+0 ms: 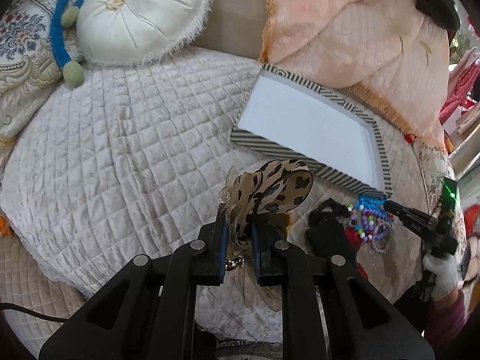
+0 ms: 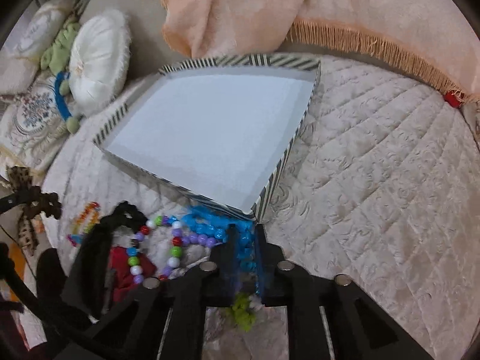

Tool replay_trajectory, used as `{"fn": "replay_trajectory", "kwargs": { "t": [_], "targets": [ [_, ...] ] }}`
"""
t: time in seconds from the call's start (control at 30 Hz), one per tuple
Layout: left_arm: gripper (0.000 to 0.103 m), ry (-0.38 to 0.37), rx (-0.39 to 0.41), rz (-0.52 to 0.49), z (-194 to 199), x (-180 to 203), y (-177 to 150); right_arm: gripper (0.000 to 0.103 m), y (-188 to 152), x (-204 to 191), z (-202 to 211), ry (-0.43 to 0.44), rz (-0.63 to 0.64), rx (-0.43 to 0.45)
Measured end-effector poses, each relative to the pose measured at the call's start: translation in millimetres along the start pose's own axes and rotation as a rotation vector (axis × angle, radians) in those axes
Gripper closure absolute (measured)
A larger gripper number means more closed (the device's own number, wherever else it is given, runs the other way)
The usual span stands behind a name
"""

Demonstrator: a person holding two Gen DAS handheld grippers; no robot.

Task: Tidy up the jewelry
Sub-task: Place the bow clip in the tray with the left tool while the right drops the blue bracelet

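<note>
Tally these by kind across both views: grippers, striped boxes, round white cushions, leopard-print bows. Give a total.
Grippers: 2 (left gripper, right gripper)
Striped box: 1
Round white cushion: 1
Leopard-print bow: 1
Total: 5

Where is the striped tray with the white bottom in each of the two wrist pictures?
Left wrist: striped tray lies right of centre, above the left gripper.
Right wrist: the tray fills the centre, above the right gripper.
Shared landmark: the blue bead string at the tray's near corner.
</note>
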State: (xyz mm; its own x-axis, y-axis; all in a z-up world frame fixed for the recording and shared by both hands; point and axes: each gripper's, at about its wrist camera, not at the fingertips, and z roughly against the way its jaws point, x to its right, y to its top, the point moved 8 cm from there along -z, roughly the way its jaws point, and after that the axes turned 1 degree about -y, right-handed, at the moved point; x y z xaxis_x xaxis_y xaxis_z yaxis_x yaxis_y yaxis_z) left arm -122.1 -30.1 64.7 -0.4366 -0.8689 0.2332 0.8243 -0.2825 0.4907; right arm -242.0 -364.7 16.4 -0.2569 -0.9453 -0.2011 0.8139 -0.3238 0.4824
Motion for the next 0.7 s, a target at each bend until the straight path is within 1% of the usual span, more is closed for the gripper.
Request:
{"fn": "replay_trajectory", "kwargs": {
  "t": [0.13,0.27,0.47,0.6,0.7],
  "targets": [
    [0.090,-0.005,0.018,0.004,6.3,0.1,4.6,0.095,7.3,-6.2,30.1,0.022,0.009,0.057],
    [0.090,-0.030,0.026,-0.010,11.7,7.5,11.4,0.095,16.1,-12.0,55.4,0.029,0.025,0.105],
    [0.090,-0.061,0.050,-0.029,20.0,21.5,27.0,0.095,35.3,-25.2,83.0,0.045,0.051,0.165],
    [0.090,-0.070,0.058,-0.034,17.4,31.0,40.6,0.095,50.4,-30.8,90.2,0.057,0.049,0.192],
    [0.090,-0.079,0.060,-0.031,9.9,40.4,52.6,0.095,61.3,-36.5,86.4,0.063,0.051,0.200]
  ]
}}
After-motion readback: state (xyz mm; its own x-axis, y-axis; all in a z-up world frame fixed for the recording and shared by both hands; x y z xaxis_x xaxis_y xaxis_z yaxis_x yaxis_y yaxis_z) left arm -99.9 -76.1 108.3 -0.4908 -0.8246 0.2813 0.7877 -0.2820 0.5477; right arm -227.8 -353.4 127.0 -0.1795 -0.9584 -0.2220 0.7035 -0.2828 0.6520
